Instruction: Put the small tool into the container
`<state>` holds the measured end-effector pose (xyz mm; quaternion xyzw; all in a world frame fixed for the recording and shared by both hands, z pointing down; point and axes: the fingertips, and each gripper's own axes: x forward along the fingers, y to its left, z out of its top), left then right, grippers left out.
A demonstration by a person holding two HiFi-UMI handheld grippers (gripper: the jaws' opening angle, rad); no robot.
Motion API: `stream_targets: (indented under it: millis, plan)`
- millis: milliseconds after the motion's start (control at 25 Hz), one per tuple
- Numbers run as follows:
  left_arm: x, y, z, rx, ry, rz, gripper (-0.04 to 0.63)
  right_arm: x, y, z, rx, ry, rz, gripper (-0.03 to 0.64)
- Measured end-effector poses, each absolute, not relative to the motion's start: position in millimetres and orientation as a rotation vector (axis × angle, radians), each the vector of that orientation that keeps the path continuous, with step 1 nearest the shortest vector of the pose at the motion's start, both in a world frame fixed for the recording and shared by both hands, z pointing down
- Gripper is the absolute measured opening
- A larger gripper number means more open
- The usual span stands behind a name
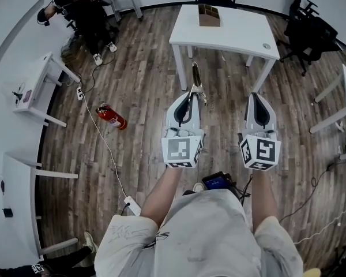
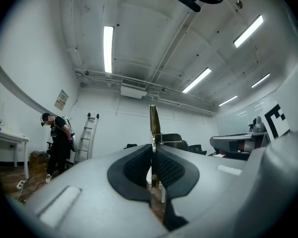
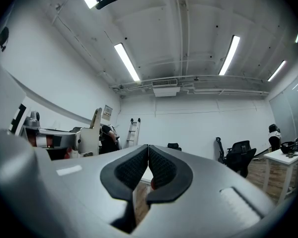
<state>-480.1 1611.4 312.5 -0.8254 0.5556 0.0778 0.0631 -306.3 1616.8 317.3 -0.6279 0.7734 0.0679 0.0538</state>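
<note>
Two grippers, one small tool (image 2: 154, 120).
The left gripper (image 2: 152, 152) is squeezed shut on the thin gold small tool, which sticks out past its tips. The right gripper (image 3: 148, 150), closed and empty, is beside the tool. The brown container (image 1: 209, 15) sits on a white table (image 1: 242, 36), well ahead of the tool.

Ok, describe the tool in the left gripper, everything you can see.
The tool is a slim, flat, brass-coloured strip that looks like metal; what kind of tool it is cannot be told. It is seen edge-on and stands upright between the fingers of the left gripper, which are shut on its lower part. Its upper part sticks out past the fingertips. It is held in the air above the floor and touches nothing else.
</note>
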Motion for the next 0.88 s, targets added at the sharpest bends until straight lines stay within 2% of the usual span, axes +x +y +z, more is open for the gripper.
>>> stream_targets:
  millis: [280, 480, 720, 880]
  plan:
    - [-457.8, 1492.4, 330.2, -2.463, 1.72, 0.246, 0.021, -286.0, 1491.9, 339.5, -1.86, 2.386, 0.205, 0.008]
    - [-417.9, 1386.1, 328.0, -2.456, 1.734, 0.244, 0.021, -247.4, 1383.0, 335.9, -1.834, 2.404, 0.191, 0.008]
    - [-318.1, 1258.7, 332.5, -2.455, 1.735, 0.242, 0.021, -152.2, 1253.3, 343.0, -1.826, 2.421, 0.183, 0.009]
    - [-195.9, 1141.4, 312.5, -2.45, 1.749, 0.232, 0.021, -28.3, 1136.8, 323.9, -1.82, 2.425, 0.173, 0.009]
